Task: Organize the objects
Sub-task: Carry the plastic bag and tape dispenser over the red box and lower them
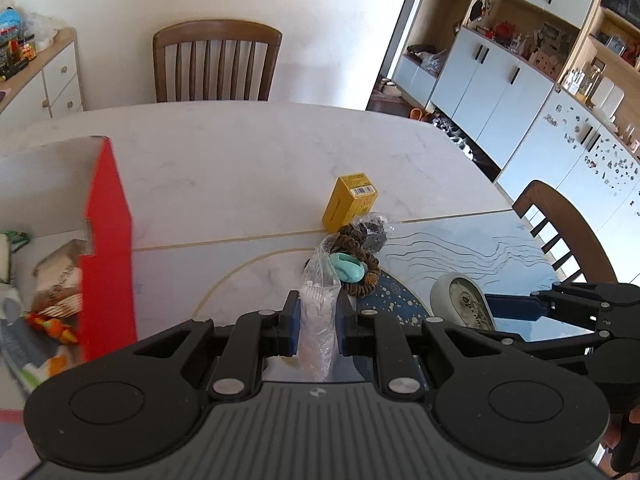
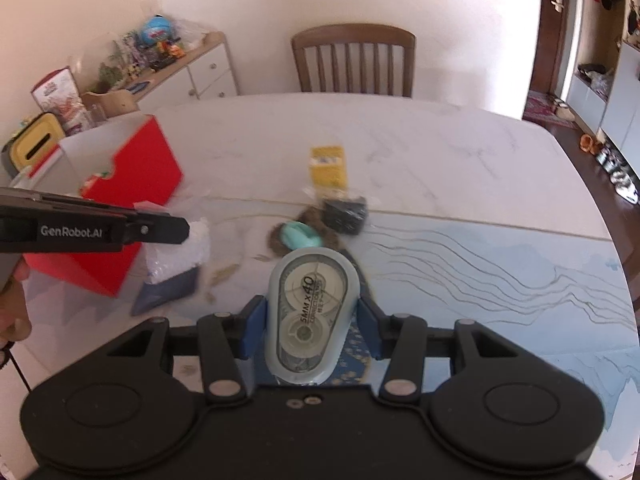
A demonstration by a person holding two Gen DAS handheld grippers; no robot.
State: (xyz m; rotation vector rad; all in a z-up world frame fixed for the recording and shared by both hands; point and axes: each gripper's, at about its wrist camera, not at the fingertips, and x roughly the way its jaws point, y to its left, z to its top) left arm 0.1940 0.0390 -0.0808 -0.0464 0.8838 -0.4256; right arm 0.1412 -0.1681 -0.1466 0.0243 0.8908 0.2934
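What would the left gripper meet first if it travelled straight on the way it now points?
Probably the teal object in the bead bracelet, just ahead of the left gripper holding its plastic bag; depth is uncertain.

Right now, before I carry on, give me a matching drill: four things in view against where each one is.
Things:
1. correction tape
2. clear plastic bag
3. yellow box
4. red box

Places:
A. standing open at the table's left side, things inside
B. between the pads of the right claw
C. on the table just beyond the small pile, free of both claws
D. pinched in the left claw

Pairs: 1-B, 2-D, 3-C, 4-A
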